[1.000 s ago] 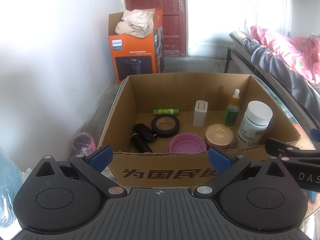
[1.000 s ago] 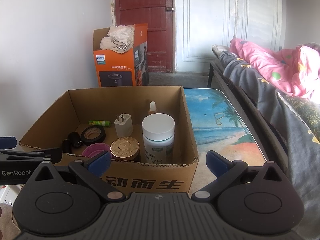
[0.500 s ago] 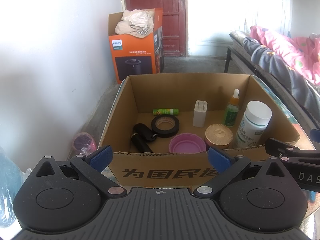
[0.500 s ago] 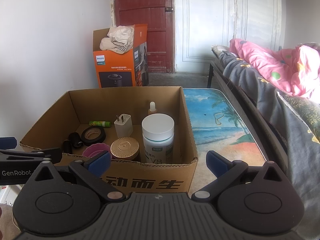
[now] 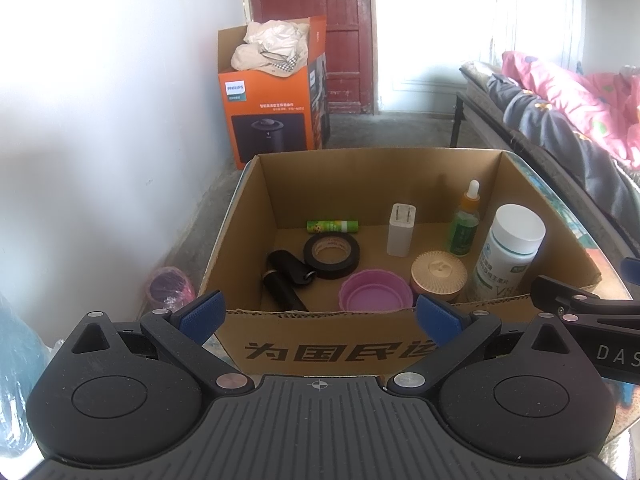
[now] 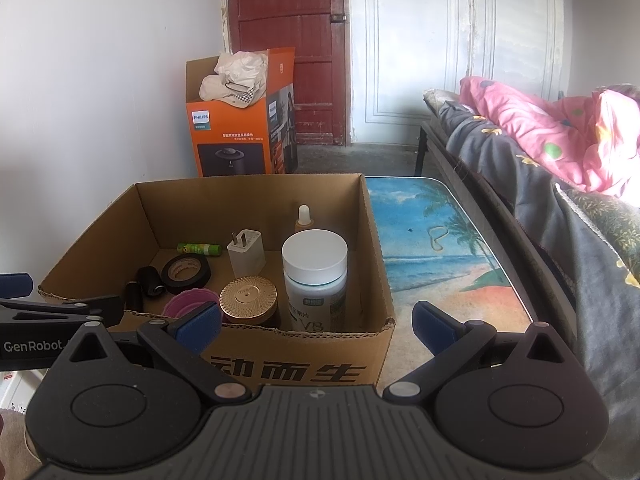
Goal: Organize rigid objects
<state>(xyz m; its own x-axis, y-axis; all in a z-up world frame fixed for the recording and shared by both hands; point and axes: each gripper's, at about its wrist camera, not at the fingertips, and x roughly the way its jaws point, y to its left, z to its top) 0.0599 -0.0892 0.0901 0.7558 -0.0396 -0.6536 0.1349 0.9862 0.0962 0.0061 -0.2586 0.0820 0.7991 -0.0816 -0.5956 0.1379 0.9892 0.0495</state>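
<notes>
An open cardboard box (image 5: 320, 350) (image 6: 376, 248) stands on the table. In it are a white pill bottle (image 5: 508, 254) (image 6: 316, 280), a gold-lidded jar (image 5: 439, 271) (image 6: 248, 296), a purple lid (image 5: 376, 295), a black tape roll (image 5: 331, 250) (image 6: 186, 272), a white charger (image 5: 401, 230) (image 6: 246, 252), a green dropper bottle (image 5: 465, 224), a green tube (image 5: 332, 225) and a black cylinder (image 5: 282, 284). My left gripper (image 5: 318, 316) is open and empty before the box's near wall. My right gripper (image 6: 316, 324) is open and empty at the box's near right corner.
The table (image 6: 436, 248) has a beach picture on top, right of the box. An orange Philips carton (image 5: 272, 120) with cloth stands on the floor behind. A bed with pink and grey bedding (image 6: 540, 148) runs along the right. A white wall is at left.
</notes>
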